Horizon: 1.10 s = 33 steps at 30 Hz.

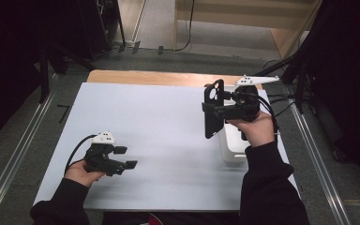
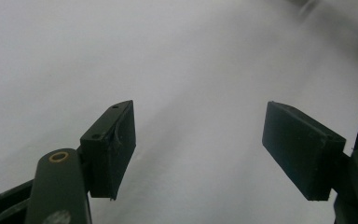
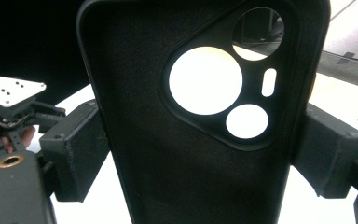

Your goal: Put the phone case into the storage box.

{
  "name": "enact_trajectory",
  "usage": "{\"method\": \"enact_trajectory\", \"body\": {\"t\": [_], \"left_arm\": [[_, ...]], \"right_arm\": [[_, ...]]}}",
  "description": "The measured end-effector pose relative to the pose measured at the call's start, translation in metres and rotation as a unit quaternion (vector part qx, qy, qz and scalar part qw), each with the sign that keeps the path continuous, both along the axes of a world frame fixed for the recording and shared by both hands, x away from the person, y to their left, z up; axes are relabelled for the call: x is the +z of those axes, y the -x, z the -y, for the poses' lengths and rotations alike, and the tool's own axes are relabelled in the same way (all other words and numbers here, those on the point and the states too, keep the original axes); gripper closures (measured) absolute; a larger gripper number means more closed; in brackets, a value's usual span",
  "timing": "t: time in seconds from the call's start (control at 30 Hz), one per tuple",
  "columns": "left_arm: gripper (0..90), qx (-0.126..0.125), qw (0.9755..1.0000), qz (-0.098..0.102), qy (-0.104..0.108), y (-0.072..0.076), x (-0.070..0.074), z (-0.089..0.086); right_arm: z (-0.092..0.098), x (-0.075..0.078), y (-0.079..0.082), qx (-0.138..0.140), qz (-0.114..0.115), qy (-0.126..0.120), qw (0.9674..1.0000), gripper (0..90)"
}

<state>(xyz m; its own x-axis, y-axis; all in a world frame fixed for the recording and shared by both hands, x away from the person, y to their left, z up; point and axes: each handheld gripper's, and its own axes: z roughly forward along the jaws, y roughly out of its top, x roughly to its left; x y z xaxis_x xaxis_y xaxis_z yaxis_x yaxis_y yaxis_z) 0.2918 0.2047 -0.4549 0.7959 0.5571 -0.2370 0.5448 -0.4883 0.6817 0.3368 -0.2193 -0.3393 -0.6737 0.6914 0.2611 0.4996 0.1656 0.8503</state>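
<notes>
right gripper (image 1: 214, 108) sits at about 2 o'clock on the white table top (image 1: 159, 140), raised above the surface, jaws pointing toward 9 o'clock. it is clamped on a black phone case (image 1: 213, 108) held upright on edge, camera cut-out end at 12 o'clock. in the right gripper view the phone case (image 3: 200, 154) stands between the 2 pads (image 3: 77, 151), each pressing one long edge; the inner side of the case faces the camera, and the cut-out block with 2 round holes, 1 partial round hole and 1 slot lies at about 1 o'clock of the case. the white table shows through the holes. a white tray (image 1: 232, 149) rests on the table at about 4 o'clock, just below and behind the case, partly covered by the right hand (image 1: 255, 127). left gripper (image 1: 126, 158) is at about 8 o'clock on the table, low over the surface, well apart from the case. in the left gripper view its 2 pads (image 2: 109, 149) stand wide apart with bare white table between them, nothing held. left hand (image 1: 82, 172) grips its body; a black cable (image 1: 77, 147) loops off toward 9 o'clock.
</notes>
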Motion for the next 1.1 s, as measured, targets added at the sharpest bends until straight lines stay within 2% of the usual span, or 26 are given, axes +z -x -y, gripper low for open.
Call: {"method": "enact_trajectory", "body": {"t": [0.13,0.37,0.47,0.6,0.77,0.9,0.97,1.1], "left_arm": [[25.5,0.002,1.0,-0.001,0.005,-0.001,0.0,-0.001],[25.5,-0.001,1.0,-0.002,0.003,-0.001,0.0,-0.001],[25.5,0.0,1.0,-0.002,0.005,-0.001,0.0,-0.001],[25.5,-0.004,0.9999,-0.004,0.008,-0.001,0.0,-0.001],[25.5,-0.002,1.0,-0.004,0.007,-0.001,0.001,-0.001],[25.5,-0.002,0.9999,-0.006,0.008,-0.002,0.0,-0.001],[25.5,-0.005,0.9999,-0.007,0.006,-0.002,-0.001,-0.001],[25.5,-0.004,0.9999,-0.008,0.006,-0.002,-0.001,-0.001]], "right_arm": [[0.008,0.001,0.0,-0.013,0.001,-0.002,0.9999,11.6],[0.019,0.001,-0.002,-0.045,0.004,0.005,0.999,11.6],[0.023,0.0,-0.004,-0.061,0.0,0.003,0.9981,11.6],[0.03,-0.001,-0.007,-0.088,0.011,0.0,0.996,11.6],[0.034,-0.008,-0.016,-0.106,0.012,-0.003,0.9943,11.6],[0.04,-0.011,-0.023,-0.117,0.001,-0.005,0.9931,11.6],[0.04,-0.011,-0.027,-0.127,0.003,0.006,0.9919,11.6],[0.04,-0.009,-0.033,-0.137,0.006,0.011,0.9905,11.6]]}}
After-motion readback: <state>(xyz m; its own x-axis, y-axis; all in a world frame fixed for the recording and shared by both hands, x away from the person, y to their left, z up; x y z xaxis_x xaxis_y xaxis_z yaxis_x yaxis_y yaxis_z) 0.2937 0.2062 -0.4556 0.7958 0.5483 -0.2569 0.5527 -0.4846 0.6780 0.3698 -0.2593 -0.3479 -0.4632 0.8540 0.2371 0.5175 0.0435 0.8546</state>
